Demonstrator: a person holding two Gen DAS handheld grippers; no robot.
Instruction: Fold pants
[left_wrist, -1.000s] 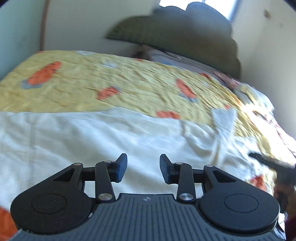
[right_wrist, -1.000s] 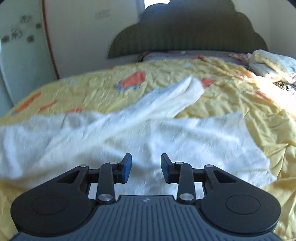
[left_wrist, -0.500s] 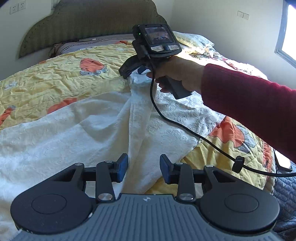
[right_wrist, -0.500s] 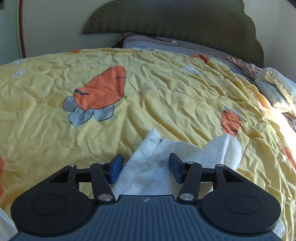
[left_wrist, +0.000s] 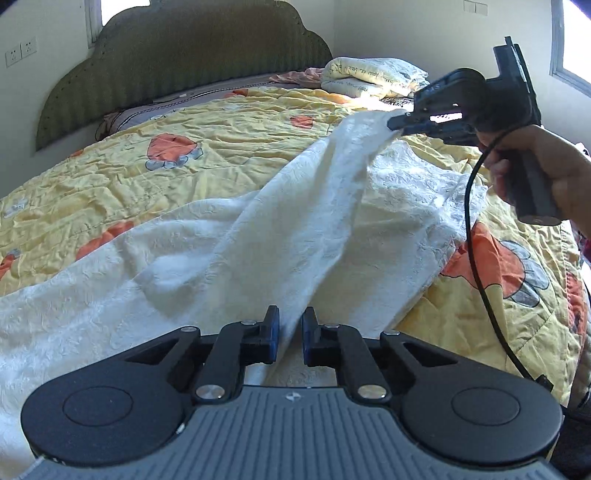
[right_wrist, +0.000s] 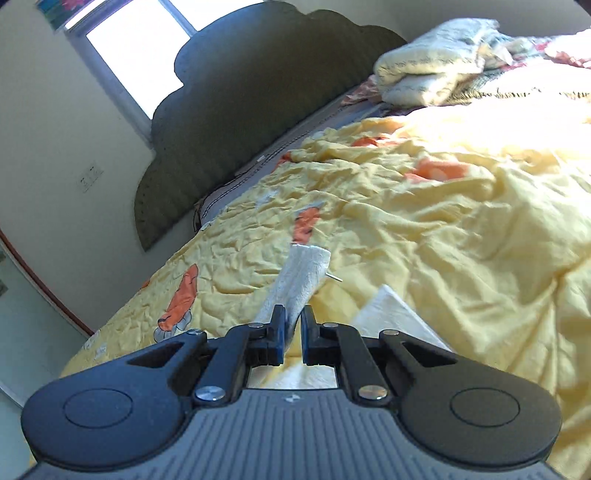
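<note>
**Both grippers pinch the white pants on the bed**

A pair of white, crinkle-textured fabric pants (left_wrist: 295, 229) lies spread across a yellow quilted bedspread printed with orange carrots (left_wrist: 177, 177). Most of the garment rests flat on the near part of the bed, while one long stretch of it rises off the quilt in a taut, slanting band toward the far right.

The left gripper (left_wrist: 290, 338), black with blue pads, has its fingers drawn narrow around a fold of the white cloth at the near edge of the garment; the fabric runs straight up out of the small gap between the pads.

The right gripper (right_wrist: 293, 334) is likewise nearly closed on cloth. In its own view a rolled end of the pants (right_wrist: 301, 280) sticks out past the fingertips, held above the bedspread, and another white corner of the garment lies just to the right below it. From the left wrist view this same tool (left_wrist: 397, 123) appears at upper right, gripped by the person's right hand (left_wrist: 535, 173), with the lifted end of the pants clamped at its tip and a black cable (left_wrist: 476, 236) hanging from it.

At the far end of the bed stands a dark green scalloped headboard (left_wrist: 192, 62), and a folded cream blanket (left_wrist: 369, 75) sits near it on the right side.
</note>
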